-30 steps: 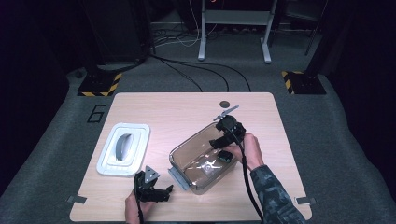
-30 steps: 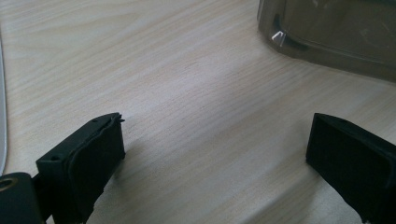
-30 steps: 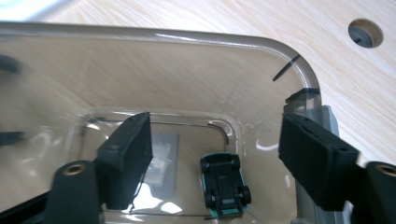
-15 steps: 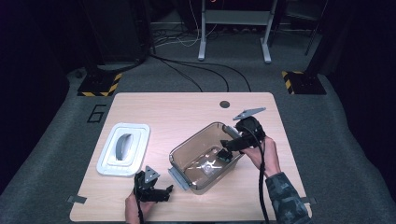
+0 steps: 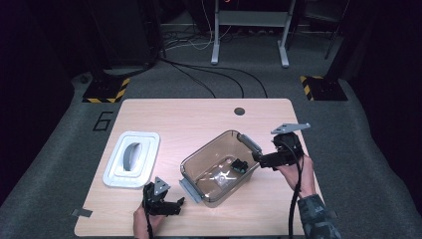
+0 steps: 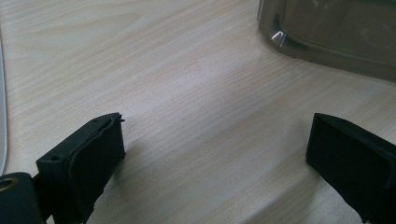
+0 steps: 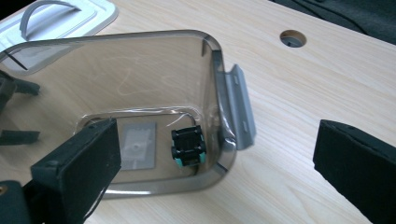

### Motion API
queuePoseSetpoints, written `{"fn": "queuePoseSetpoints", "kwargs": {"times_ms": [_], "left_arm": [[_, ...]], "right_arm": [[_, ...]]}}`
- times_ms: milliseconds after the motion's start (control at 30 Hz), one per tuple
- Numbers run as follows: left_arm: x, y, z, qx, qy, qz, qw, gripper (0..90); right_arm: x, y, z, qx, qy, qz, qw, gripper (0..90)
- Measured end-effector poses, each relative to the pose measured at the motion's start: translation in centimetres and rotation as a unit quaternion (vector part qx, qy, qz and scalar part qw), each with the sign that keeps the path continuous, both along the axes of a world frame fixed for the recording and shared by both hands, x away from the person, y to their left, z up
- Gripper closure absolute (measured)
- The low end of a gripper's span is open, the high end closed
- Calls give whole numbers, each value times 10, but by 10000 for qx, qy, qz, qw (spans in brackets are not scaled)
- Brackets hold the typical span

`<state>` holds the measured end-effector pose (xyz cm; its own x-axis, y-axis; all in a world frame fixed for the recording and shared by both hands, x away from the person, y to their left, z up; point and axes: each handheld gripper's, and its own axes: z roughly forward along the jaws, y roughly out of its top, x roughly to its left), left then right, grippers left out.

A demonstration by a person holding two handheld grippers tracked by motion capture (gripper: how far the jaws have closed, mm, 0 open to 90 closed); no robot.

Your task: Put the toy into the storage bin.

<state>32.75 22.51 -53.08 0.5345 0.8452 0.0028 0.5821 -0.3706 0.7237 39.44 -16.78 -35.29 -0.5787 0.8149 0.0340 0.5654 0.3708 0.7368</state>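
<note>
A smoky clear plastic container (image 5: 199,162) stands open at the table's middle. On its floor lie a small black block with teal edges (image 5: 240,166) (image 7: 188,146) and a flat clear packet (image 5: 221,178) (image 7: 137,145). My right gripper (image 5: 260,160) (image 7: 218,140) hovers just outside the container's right end by its grey latch (image 7: 238,107). Its jaws have just been opening, they stand wide, and nothing is between them. My left gripper (image 5: 178,204) (image 6: 215,135) rests open and empty on the wood near the front edge, facing the container's near corner (image 6: 327,32).
A white lid with a grey handle (image 5: 132,158) lies on the table's left side. A round cable hole (image 5: 239,111) sits near the far edge. Bare wood (image 5: 189,119) spreads behind the container. Cables and stand legs are on the floor beyond.
My right gripper has pulled back to the right, from over the container to outside its end, and its jaws have spread. The black block stays inside. My left gripper has not moved.
</note>
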Motion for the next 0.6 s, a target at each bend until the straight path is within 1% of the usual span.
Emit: {"fn": "queuePoseSetpoints", "kwargs": {"times_ms": [100, 200, 233, 333, 500, 600], "left_arm": [[0, 0, 0, 1, -6, -2, 10000, 41], [0, 0, 0, 3, 2, -3, 10000, 41], [0, 0, 0, -4, 7, 4, 10000, 41], [0, 0, 0, 5, 6, -5, 10000, 41], [0, -1, 0, -46, 0, 38, 10000, 41], [0, -1, 0, -51, -4, 51, 10000, 41]], "right_arm": [[-5, -12, -4, 74, -55, -102, 9999, 3], [-11, -23, -10, 168, -78, -265, 9995, 3], [-12, -27, -13, 165, -100, -296, 9994, 0], [-16, -37, -21, 229, -64, -439, 9988, 0], [-21, -54, -42, 259, -17, -682, 9973, 0], [-23, -60, -56, 184, 45, -789, 9967, 0]]}}
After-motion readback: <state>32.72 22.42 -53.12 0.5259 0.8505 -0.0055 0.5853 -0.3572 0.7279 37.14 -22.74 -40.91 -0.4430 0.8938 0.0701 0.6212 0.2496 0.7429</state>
